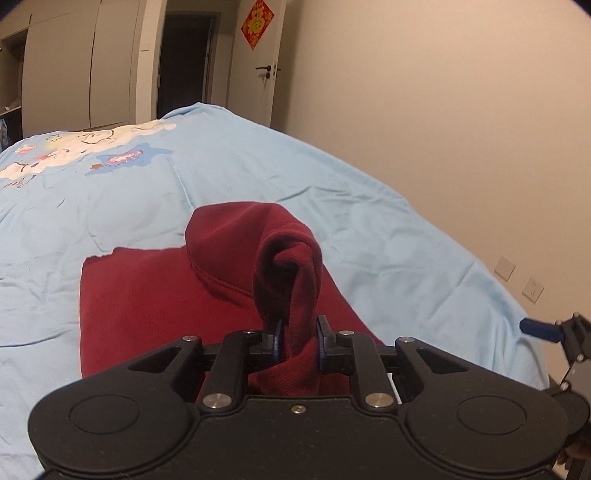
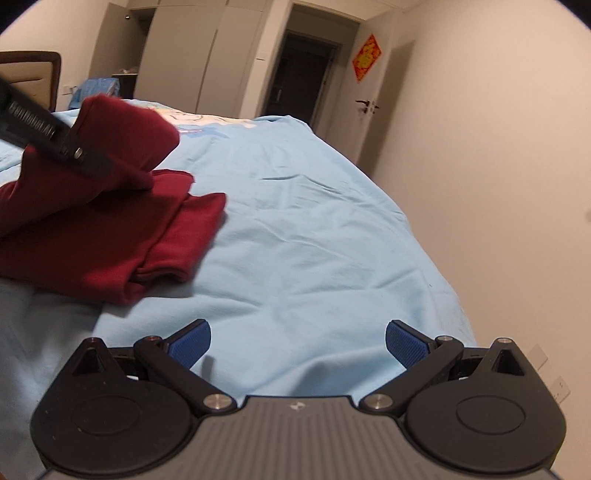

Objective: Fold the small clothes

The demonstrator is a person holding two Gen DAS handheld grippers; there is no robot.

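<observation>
A dark red garment [image 1: 147, 295] lies partly folded on the light blue bedspread [image 1: 258, 166]. My left gripper [image 1: 298, 339] is shut on a bunched fold of it, which stands up in a hump in front of the jaws. In the right wrist view the red garment [image 2: 110, 236] lies at the left, with the left gripper's black arm [image 2: 55, 136] across the lifted fold. My right gripper [image 2: 298, 343] hovers open over bare bedspread [image 2: 314, 221], to the right of the garment, with nothing between its blue pads [image 2: 190, 341]. Its tip [image 1: 539, 328] shows at the right edge of the left wrist view.
The bed runs away toward a white door [image 1: 258, 66] with a red paper ornament [image 1: 257, 23] and a dark doorway [image 1: 184, 62]. A beige wall [image 1: 443, 110] with sockets [image 1: 532, 290] runs along the bed's right side. Cupboards [image 1: 74, 66] stand at the far left. A headboard [image 2: 29, 74] shows far left.
</observation>
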